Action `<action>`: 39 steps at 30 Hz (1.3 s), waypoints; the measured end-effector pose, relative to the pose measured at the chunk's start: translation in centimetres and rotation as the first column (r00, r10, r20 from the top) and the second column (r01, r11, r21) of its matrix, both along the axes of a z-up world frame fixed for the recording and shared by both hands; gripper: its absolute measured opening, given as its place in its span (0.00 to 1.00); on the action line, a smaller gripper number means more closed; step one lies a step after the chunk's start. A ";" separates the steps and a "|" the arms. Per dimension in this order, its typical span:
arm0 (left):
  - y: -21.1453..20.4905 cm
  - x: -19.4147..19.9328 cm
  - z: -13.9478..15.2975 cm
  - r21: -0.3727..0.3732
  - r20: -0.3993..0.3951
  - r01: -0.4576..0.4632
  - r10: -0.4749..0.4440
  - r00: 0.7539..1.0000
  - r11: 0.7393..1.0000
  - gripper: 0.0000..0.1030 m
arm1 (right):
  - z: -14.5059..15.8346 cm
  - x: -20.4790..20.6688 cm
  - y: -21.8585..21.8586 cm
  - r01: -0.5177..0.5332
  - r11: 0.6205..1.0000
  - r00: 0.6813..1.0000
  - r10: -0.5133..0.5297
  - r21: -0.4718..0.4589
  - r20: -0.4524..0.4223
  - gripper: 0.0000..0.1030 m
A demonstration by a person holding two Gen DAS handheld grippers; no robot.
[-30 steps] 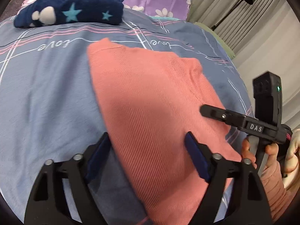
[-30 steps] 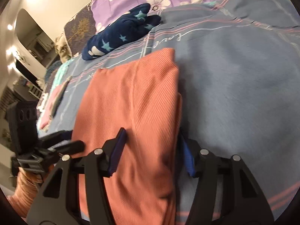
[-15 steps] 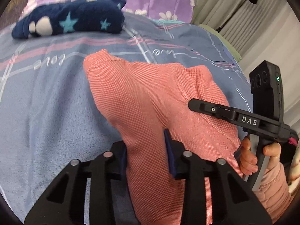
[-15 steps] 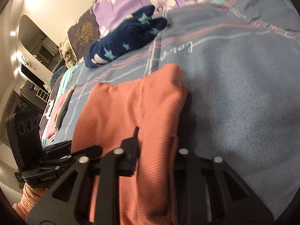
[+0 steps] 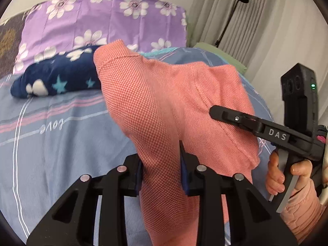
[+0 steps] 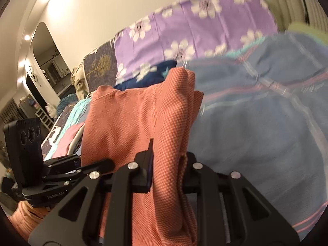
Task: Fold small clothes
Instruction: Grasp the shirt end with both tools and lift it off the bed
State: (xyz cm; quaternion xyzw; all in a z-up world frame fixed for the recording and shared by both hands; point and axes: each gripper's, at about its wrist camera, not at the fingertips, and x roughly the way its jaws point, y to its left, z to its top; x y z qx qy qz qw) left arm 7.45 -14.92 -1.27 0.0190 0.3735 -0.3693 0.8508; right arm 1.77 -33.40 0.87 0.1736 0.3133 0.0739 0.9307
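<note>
Left claw (image 5: 161,171) clamped on near edge of pink knit garment (image 5: 164,102); right claw (image 6: 168,164) clamped on its other near edge, cloth lifted above blue bed sheet (image 5: 51,143), navy star cloth (image 5: 57,80) behind.

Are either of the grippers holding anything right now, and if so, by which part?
Both are. The left gripper and the right gripper are each shut on the near edge of the salmon knit garment, one at each side.
</note>
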 end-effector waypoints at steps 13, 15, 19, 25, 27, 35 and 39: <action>-5.2 1.9 4.3 -0.015 0.077 0.067 -0.065 0.995 0.998 0.28 | 4.4 -0.9 -1.9 0.170 0.976 0.978 -0.150 -0.135 0.144 0.18; -6.0 2.6 4.7 -0.002 0.094 0.072 -0.072 0.993 0.997 0.28 | 4.6 -0.4 -2.5 0.183 0.974 0.975 -0.163 -0.134 0.149 0.18; -7.8 4.2 5.5 0.019 0.123 0.077 -0.079 0.989 0.997 0.28 | 5.2 1.2 -3.8 0.214 0.967 0.968 -0.190 -0.140 0.166 0.18; -10.3 7.5 6.2 0.035 0.139 0.079 -0.084 0.987 0.996 0.28 | 5.8 4.2 -5.9 0.244 0.960 0.960 -0.220 -0.138 0.174 0.18; -11.0 8.4 6.4 0.046 0.150 0.077 -0.083 0.985 0.996 0.28 | 5.8 5.2 -6.6 0.253 0.958 0.958 -0.229 -0.134 0.172 0.18; -14.0 10.9 6.9 0.094 0.188 0.063 -0.079 0.979 0.994 0.28 | 5.7 8.4 -8.6 0.293 0.946 0.949 -0.270 -0.141 0.163 0.18; -15.3 12.3 7.1 0.125 0.204 0.052 -0.077 0.976 0.991 0.29 | 5.8 10.2 -9.8 0.312 0.940 0.945 -0.292 -0.136 0.148 0.18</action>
